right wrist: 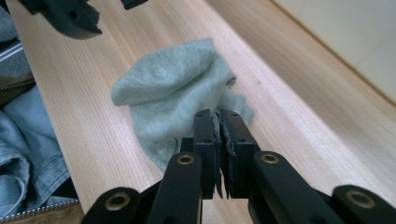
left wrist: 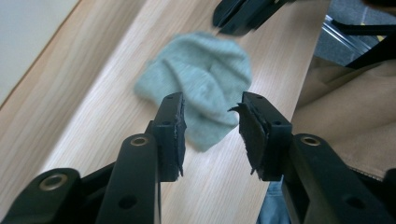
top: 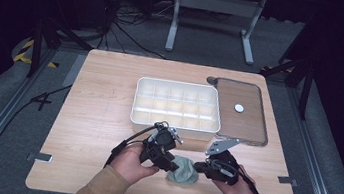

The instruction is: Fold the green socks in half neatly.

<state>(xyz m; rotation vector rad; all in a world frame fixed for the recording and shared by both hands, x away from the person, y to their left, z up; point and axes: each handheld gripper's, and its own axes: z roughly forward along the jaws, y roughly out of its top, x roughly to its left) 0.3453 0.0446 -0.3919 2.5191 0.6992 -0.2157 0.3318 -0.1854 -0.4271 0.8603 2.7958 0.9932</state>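
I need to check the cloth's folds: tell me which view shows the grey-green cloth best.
The right gripper view: the cloth lies sharp and whole, folds clear. The left gripper view shows it slightly blurred beyond the open jaws. The high view shows a small bundle between both grippers.

cloth (right wrist: 173, 93): pale grey-green knit, plain, no print
table (top: 101, 118): light wood with fine straight grain
box (top: 177, 105): white, divided into a grid of cells, beyond the cloth
tray (top: 252, 122): clear over the wood tone, right of the box, with a small white disc (top: 239, 108) on it
left gripper (left wrist: 210, 116): black jaws with brass-coloured rivets
right gripper (right wrist: 218, 126): black jaws, brass-coloured rivets, grey plate on top
sleeves (top: 97, 190): tan
trousers (right wrist: 23, 140): blue denim
floor (top: 7, 105): grey carpet around the table
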